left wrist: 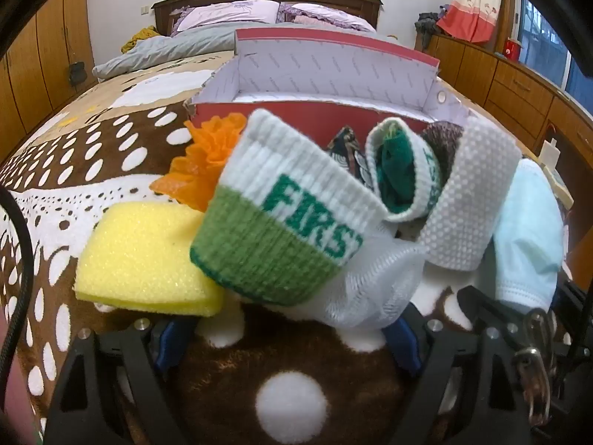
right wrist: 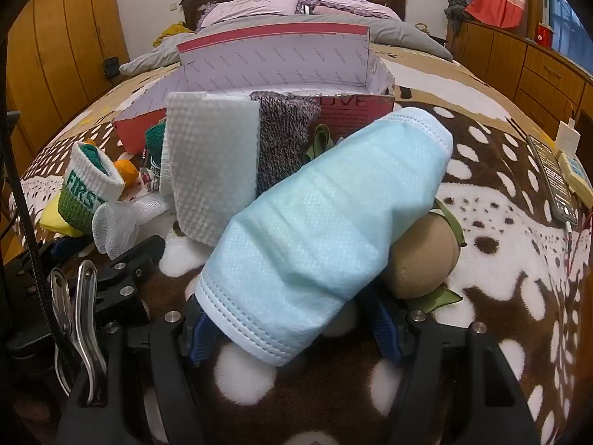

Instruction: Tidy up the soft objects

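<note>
Left wrist view. The left tool [left wrist: 285, 337] stands wide open, angled down at a bed covered by a brown blanket with white spots [left wrist: 289, 371]; its blue-tipped fingers [left wrist: 170, 341] flank the near edge of a heap of soft things and press on nothing. Directly ahead lies a white sock [left wrist: 374, 289] whose green-and-white cuff lettered "FIRST" [left wrist: 281, 222] tilts toward the camera. A yellow sponge [left wrist: 144, 256] rests to the left of the cuff, with an orange mesh puff [left wrist: 204, 159] behind it. A second rolled green-and-white sock [left wrist: 400, 170] and a white dotted cloth [left wrist: 470, 200] stand to the right; a pale blue face mask [left wrist: 526, 237] lies at the far right. Behind the heap sits an open red cardboard box [left wrist: 333, 74], its lid raised.

Right wrist view. The right tool [right wrist: 292, 333] is likewise spread wide and grips nothing. The face mask [right wrist: 326, 222] lies slantwise with its lower end between the blue fingers [right wrist: 200, 337]; whether it touches them cannot be told. A tan foam ball with green ribbon [right wrist: 422, 256] sits just under the mask's right side. Behind stand the dotted cloth [right wrist: 211, 170] and a grey marled knit piece [right wrist: 281, 137], with the box [right wrist: 274, 59] beyond. The "FIRST" sock [right wrist: 89, 193] and sponge [right wrist: 52, 218] lie at far left. A phone [right wrist: 552, 181] rests on the blanket at right.
</note>
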Demonstrator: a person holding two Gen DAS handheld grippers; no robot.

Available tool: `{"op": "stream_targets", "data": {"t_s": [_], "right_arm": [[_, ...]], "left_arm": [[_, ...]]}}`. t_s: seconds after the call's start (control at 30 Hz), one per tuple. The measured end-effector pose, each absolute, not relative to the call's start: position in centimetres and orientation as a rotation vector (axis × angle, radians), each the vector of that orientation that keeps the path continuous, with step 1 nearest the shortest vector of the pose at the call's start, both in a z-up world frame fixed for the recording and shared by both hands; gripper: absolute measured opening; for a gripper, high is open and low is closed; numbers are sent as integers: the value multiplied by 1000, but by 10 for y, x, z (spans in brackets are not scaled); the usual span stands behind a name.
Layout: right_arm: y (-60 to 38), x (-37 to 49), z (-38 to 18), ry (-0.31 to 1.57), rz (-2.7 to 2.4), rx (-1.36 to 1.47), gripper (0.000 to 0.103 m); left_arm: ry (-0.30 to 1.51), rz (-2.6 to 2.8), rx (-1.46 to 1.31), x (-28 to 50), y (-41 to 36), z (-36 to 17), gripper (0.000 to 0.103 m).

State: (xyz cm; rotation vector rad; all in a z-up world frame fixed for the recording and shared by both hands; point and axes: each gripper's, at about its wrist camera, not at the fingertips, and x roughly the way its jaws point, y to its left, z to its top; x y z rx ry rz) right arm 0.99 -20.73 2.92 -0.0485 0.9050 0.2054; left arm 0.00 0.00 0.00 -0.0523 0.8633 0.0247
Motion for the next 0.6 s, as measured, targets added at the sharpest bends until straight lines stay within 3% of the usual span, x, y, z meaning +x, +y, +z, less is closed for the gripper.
{"op": "stream_targets", "data": {"t_s": [0.6], "right_arm": [[-206,11,30,909,203,-54,70]], "left_arm": [[865,24,-55,-1,0,0,90]]}}
